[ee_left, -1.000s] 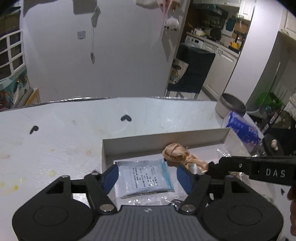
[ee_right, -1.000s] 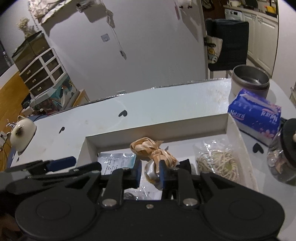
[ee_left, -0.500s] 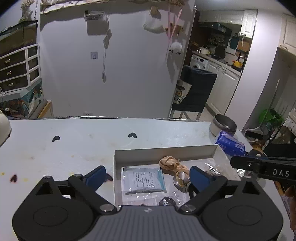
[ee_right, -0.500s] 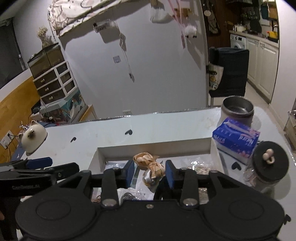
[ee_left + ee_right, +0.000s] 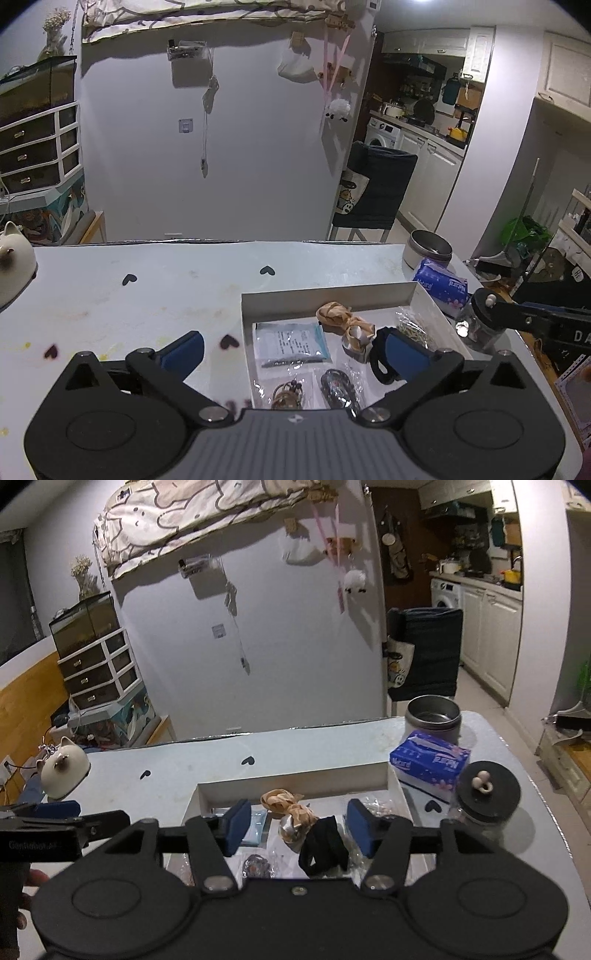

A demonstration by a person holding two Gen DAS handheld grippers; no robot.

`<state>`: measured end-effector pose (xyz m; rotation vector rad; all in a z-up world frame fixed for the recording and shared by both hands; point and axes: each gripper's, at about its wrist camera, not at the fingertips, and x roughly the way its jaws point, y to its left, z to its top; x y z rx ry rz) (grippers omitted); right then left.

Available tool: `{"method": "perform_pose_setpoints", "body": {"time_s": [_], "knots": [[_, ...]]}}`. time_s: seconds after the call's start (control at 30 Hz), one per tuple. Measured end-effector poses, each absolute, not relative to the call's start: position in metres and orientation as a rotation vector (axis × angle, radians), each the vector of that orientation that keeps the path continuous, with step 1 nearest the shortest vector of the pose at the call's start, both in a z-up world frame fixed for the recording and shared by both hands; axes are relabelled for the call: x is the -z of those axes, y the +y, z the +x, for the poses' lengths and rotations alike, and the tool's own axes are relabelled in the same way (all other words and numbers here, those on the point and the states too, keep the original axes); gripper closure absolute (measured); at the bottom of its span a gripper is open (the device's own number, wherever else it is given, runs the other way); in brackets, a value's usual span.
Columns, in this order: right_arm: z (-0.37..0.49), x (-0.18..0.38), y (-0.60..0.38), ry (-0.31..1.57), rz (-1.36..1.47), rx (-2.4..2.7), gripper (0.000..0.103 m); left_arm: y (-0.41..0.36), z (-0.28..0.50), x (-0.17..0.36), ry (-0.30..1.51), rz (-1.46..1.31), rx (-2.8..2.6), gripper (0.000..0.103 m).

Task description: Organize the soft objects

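Our left hand-held gripper [image 5: 293, 349] hangs with its 2 blue pads spread wide and nothing between them; one pad sits over the bare counter [image 5: 147, 295], the other over the white tray [image 5: 325, 293]. Our right hand-held gripper [image 5: 298, 825] is likewise spread wide and empty above the same tray [image 5: 291, 779].

In the left view, the tan knotted stocking bundle [image 5: 345, 321] lies in the tray at 12 o'clock from the gripper's right pad, touching a small silver piece at its near end. At 9 o'clock from the bundle lies a flat packet [image 5: 290, 343] with printed text. A black band [image 5: 325, 843] lies at 6 o'clock from the bundle in the right view. A clear bag of pale loops [image 5: 412, 326] sits at 3 o'clock from the bundle.

Outside the tray at 2 o'clock stand a blue tissue pack [image 5: 430, 762], a metal tin [image 5: 433, 716] and a black-lidded jar [image 5: 487, 794]. A white cat-shaped object [image 5: 64, 768] sits at 10 o'clock on the counter.
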<state>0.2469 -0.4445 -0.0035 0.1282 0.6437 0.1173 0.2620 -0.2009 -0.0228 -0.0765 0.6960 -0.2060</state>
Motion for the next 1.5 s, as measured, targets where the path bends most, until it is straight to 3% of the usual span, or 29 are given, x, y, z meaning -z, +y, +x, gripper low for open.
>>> {"method": "perform_pose_setpoints", "body": {"time_s": [0.77,1.2,1.5], "knots": [[0.156,-0.01,-0.441,0.578,0.08,-0.052,0.02,-0.182,0.174,0.006,0.65,-0.11,0.2,0.0],[0.11,-0.005,-0.454,0.576,0.024,-0.085,0.0,-0.203,0.121,0.007,0.632,-0.074,0.173,0.0],[0.088,-0.002,-0.463,0.571,0.032,-0.078,0.0,-0.214,0.091,0.011,0.623,-0.048,0.152,0.0]]}}
